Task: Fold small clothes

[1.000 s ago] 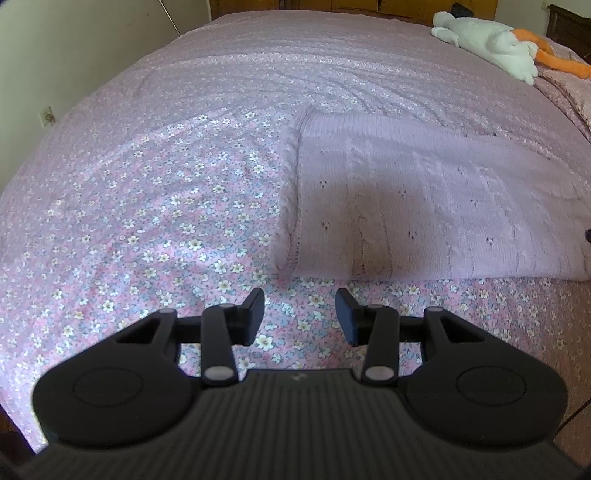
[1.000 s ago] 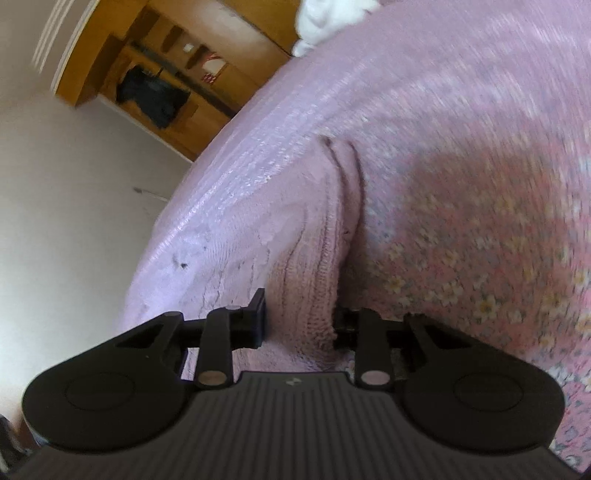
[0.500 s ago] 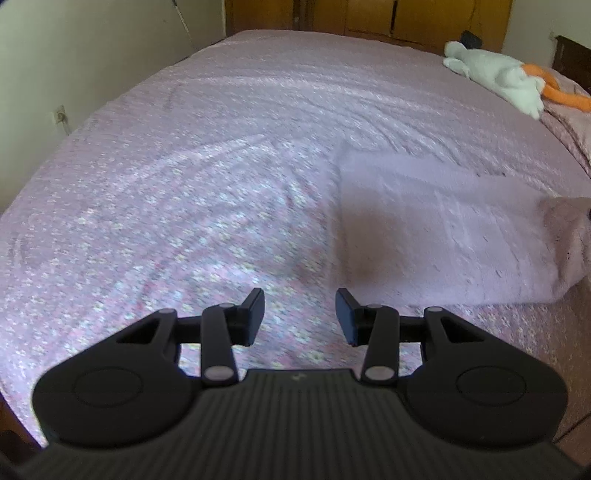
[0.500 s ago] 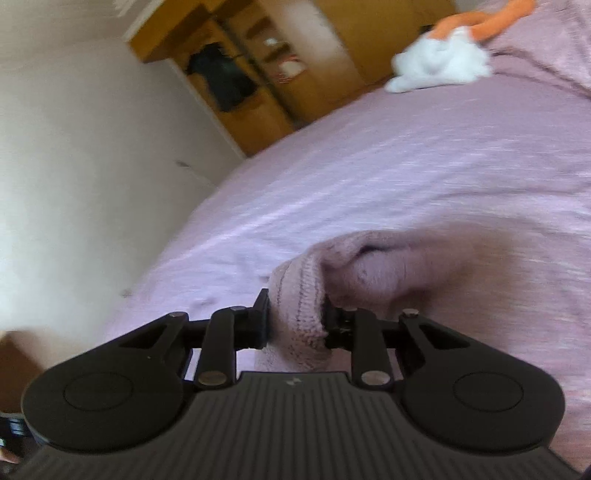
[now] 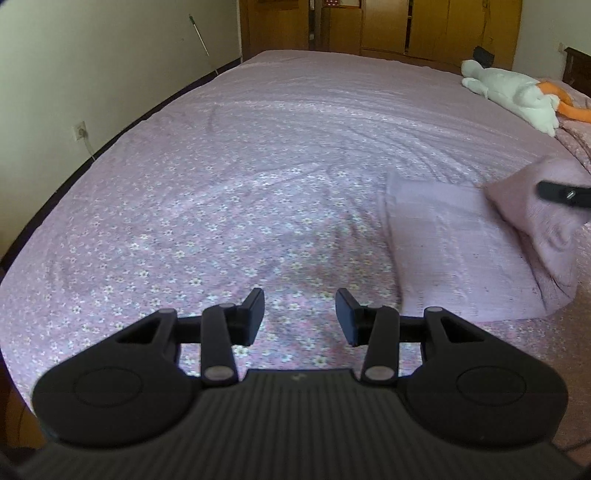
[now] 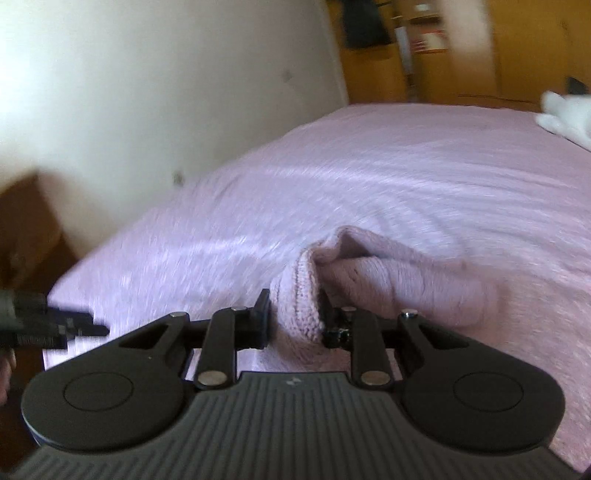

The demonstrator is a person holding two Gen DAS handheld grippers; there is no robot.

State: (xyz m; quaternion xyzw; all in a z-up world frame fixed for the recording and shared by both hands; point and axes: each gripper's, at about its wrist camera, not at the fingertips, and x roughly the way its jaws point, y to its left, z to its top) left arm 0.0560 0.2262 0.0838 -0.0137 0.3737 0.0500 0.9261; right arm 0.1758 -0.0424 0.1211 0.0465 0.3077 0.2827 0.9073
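White plush toy (image 5: 513, 94) on the floral bedspread (image 5: 229, 206), wooden wardrobe (image 5: 384, 26) behind, wall socket (image 5: 80, 130) left.

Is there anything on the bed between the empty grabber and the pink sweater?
Nothing visible. Only bare flowery bedspread lies between the open left gripper and the pink sweater. The plush toy lies far off, and the right gripper already pinches the sweater's edge.
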